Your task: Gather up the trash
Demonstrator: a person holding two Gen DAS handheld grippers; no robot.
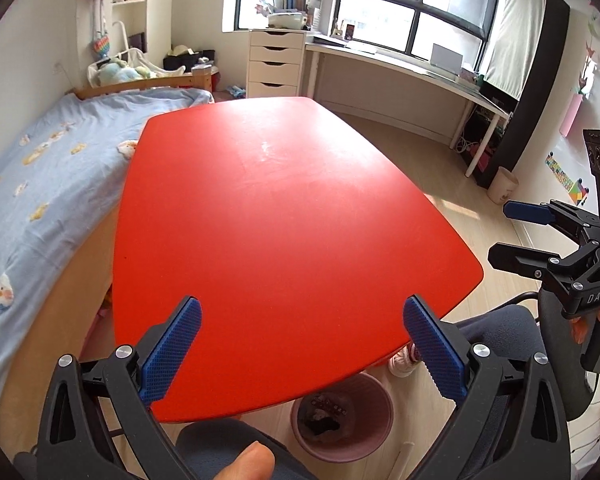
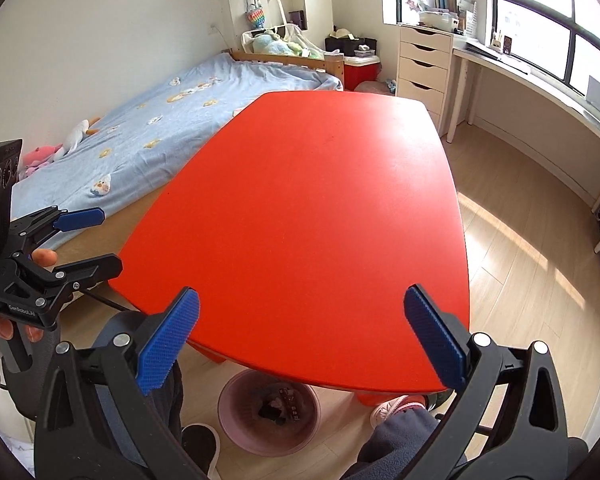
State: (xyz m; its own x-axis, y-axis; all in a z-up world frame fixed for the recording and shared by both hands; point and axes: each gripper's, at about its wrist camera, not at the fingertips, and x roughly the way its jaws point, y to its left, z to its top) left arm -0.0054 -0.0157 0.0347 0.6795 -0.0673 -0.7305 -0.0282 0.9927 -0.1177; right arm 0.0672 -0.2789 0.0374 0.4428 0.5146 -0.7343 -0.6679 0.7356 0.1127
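A pink trash bin (image 1: pixel 342 420) stands on the floor under the near edge of the red table (image 1: pixel 284 216), with dark scraps of trash inside; it also shows in the right wrist view (image 2: pixel 268 414). My left gripper (image 1: pixel 302 344) is open and empty above the table's near edge. My right gripper (image 2: pixel 300 340) is open and empty above the near edge too. In the left wrist view the right gripper (image 1: pixel 512 234) shows at the right, open. In the right wrist view the left gripper (image 2: pixel 100 240) shows at the left, open. The red table (image 2: pixel 312 208) top is bare.
A bed (image 1: pixel 32 184) with a blue cover runs along the table's left side. A white drawer unit (image 1: pixel 276 62) and a long white desk (image 1: pixel 400 68) stand under the windows. A small beige bin (image 1: pixel 504 186) stands on the wooden floor at the right. My legs and shoes are by the pink bin.
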